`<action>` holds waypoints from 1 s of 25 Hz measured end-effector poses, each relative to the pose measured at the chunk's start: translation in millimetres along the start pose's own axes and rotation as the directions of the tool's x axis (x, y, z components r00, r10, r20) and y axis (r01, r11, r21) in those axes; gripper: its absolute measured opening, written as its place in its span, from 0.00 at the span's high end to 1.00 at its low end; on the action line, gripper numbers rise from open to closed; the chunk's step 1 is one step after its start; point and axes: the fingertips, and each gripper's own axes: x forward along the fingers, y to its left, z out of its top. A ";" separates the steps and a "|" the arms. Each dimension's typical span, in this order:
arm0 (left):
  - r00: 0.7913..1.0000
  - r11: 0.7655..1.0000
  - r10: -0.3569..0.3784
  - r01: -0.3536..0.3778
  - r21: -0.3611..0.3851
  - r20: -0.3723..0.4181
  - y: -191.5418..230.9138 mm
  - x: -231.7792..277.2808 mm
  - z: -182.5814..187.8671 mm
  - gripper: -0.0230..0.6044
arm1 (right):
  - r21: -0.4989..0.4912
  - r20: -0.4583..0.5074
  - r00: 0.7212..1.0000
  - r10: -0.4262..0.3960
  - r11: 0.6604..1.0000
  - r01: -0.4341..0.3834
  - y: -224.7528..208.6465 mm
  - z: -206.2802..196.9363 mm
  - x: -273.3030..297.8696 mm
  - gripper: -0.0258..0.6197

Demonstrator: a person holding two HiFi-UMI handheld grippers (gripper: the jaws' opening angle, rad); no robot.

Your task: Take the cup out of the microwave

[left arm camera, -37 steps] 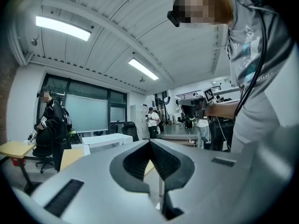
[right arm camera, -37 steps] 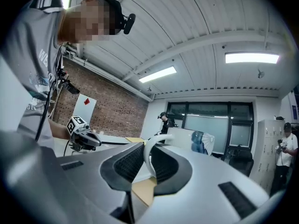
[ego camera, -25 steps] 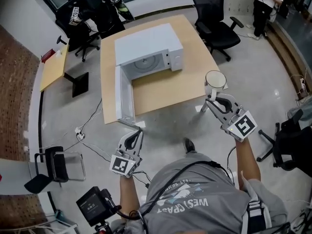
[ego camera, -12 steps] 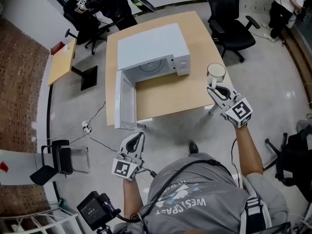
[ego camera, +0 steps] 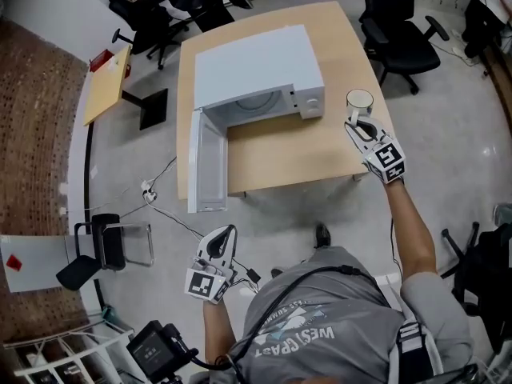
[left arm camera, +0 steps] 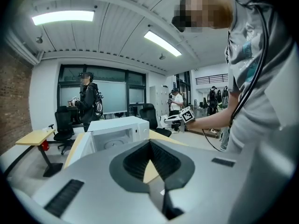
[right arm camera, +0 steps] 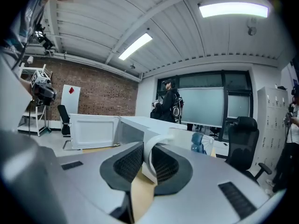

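Note:
A white cup [ego camera: 359,100] is over the right part of the wooden table [ego camera: 280,154], just right of the white microwave [ego camera: 256,70]. My right gripper [ego camera: 358,123] is shut on the cup's handle [right arm camera: 150,158], which is pinched between the ribbed pads; the cup body [right arm camera: 194,141] shows beyond them. Whether the cup rests on the table I cannot tell. The microwave door [ego camera: 204,162] hangs wide open and the cavity looks empty. My left gripper [ego camera: 224,237] hangs low over the floor, short of the table, jaws together with nothing in them [left arm camera: 149,143].
Black office chairs [ego camera: 400,30] stand behind the table at right, another chair [ego camera: 100,250] at the left. Cables [ego camera: 160,202] trail on the floor near the table's left corner. A small yellow side table [ego camera: 108,94] is at the far left. People stand at the back.
My right gripper has carried the cup from beyond the table's right corner to above the tabletop beside the microwave. The left gripper has dropped back, further from the table.

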 end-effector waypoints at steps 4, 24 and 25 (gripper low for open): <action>0.999 1.000 0.005 -0.006 -0.021 -0.045 1.3 18.4 -12.0 0.89 | -0.005 -0.031 1.000 -0.003 1.000 0.002 -25.6 -32.1 35.5 0.88; 0.982 0.997 0.033 -0.046 -0.067 -0.188 24.0 77.6 -45.0 0.89 | 0.058 -0.148 0.989 -0.016 0.998 0.025 -99.6 -160.2 166.4 0.88; 0.981 0.997 0.030 -0.043 -0.067 -0.191 24.4 80.5 -47.6 0.89 | 0.059 -0.150 0.989 -0.017 0.998 0.026 -101.5 -165.3 171.3 0.87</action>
